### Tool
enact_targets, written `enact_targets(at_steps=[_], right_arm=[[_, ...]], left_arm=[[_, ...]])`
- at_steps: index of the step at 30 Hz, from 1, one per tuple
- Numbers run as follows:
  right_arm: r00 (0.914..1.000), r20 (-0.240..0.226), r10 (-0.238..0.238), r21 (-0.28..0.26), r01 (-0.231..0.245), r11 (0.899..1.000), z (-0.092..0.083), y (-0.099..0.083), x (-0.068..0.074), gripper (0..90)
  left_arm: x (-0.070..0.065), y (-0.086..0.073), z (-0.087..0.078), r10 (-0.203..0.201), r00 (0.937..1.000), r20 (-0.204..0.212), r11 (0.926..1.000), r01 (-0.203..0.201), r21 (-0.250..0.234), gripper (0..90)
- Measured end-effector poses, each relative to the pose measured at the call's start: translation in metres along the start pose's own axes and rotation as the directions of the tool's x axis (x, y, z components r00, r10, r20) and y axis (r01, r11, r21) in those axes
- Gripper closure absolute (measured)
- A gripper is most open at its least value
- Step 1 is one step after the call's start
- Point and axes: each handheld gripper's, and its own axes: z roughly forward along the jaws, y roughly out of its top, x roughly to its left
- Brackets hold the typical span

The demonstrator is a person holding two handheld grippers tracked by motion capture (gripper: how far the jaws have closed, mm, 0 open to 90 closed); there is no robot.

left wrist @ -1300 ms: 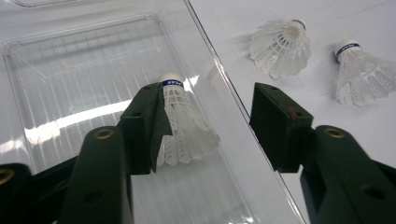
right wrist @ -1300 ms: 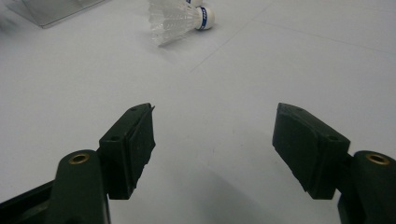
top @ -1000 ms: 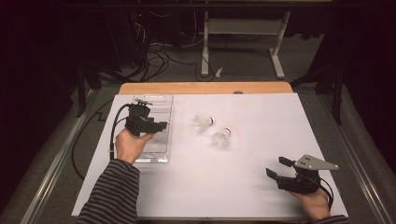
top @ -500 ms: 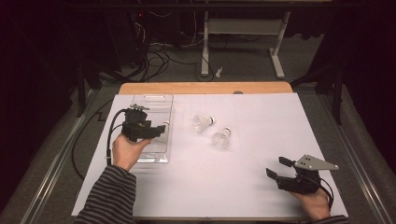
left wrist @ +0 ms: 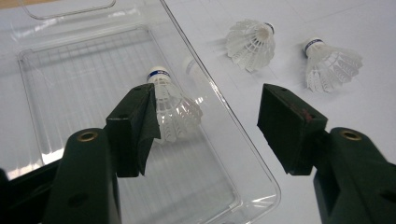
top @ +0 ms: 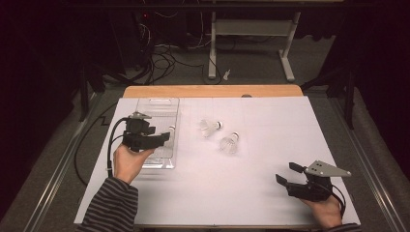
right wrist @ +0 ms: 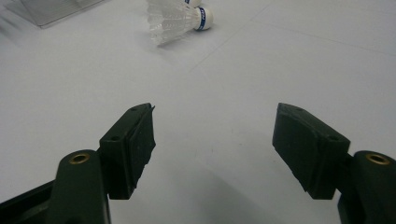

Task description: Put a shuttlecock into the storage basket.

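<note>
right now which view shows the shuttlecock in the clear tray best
The left gripper view: the white feather shuttlecock with its blue-banded cork lies in the clear plastic tray, close and sharp. The high view gives a small white speck beside the left tongs.

I logged a white table cover over a wooden tabletop. Behind it I noted tangled floor cables and a white metal stand.

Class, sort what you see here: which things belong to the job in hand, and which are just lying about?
Job:
- clear tray
- shuttlecock in tray
- two loose shuttlecocks
- left hand-held gripper

Lying about:
- floor cables
- metal stand
</note>
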Motion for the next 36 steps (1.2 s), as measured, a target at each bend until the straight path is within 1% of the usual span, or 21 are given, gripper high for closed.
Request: enact_targets(at_steps=[5, 9, 22, 29, 36], right_arm=[[1.0000, 0.000, 0.003, 0.000, -0.003, 1.000, 0.000, 0.000, 0.000, 30.1], [1.0000, -0.003, 0.007, 0.001, -0.007, 1.000, 0.000, 0.000, 0.000, 30.0], [1.0000, -0.002, 0.005, -0.001, -0.005, 1.000, 0.001, 0.000, 0.000, 30.0], [1.0000, 0.000, 0.006, -0.001, -0.006, 1.000, 0.000, 0.000, 0.000, 30.0], [0.9999, -0.001, 0.012, 0.000, -0.012, 1.000, 0.001, 0.000, -0.001, 30.0]], left_arm=[[-0.003, -0.005, 0.000, 0.014, 0.9999, 0.003, 0.9999, -0.014, 0.001, 38.5], [-0.004, -0.008, 0.000, 0.016, 0.9998, 0.008, 0.9999, -0.016, -0.005, 38.4], [-0.008, -0.016, -0.007, 0.035, 0.9991, 0.023, 0.9988, -0.034, -0.036, 37.7], [-0.009, -0.022, -0.007, 0.033, 0.9991, 0.028, 0.9989, -0.032, -0.036, 37.4], [-0.009, -0.027, -0.009, 0.020, 0.9992, 0.035, 0.9989, -0.018, -0.044, 37.3]])
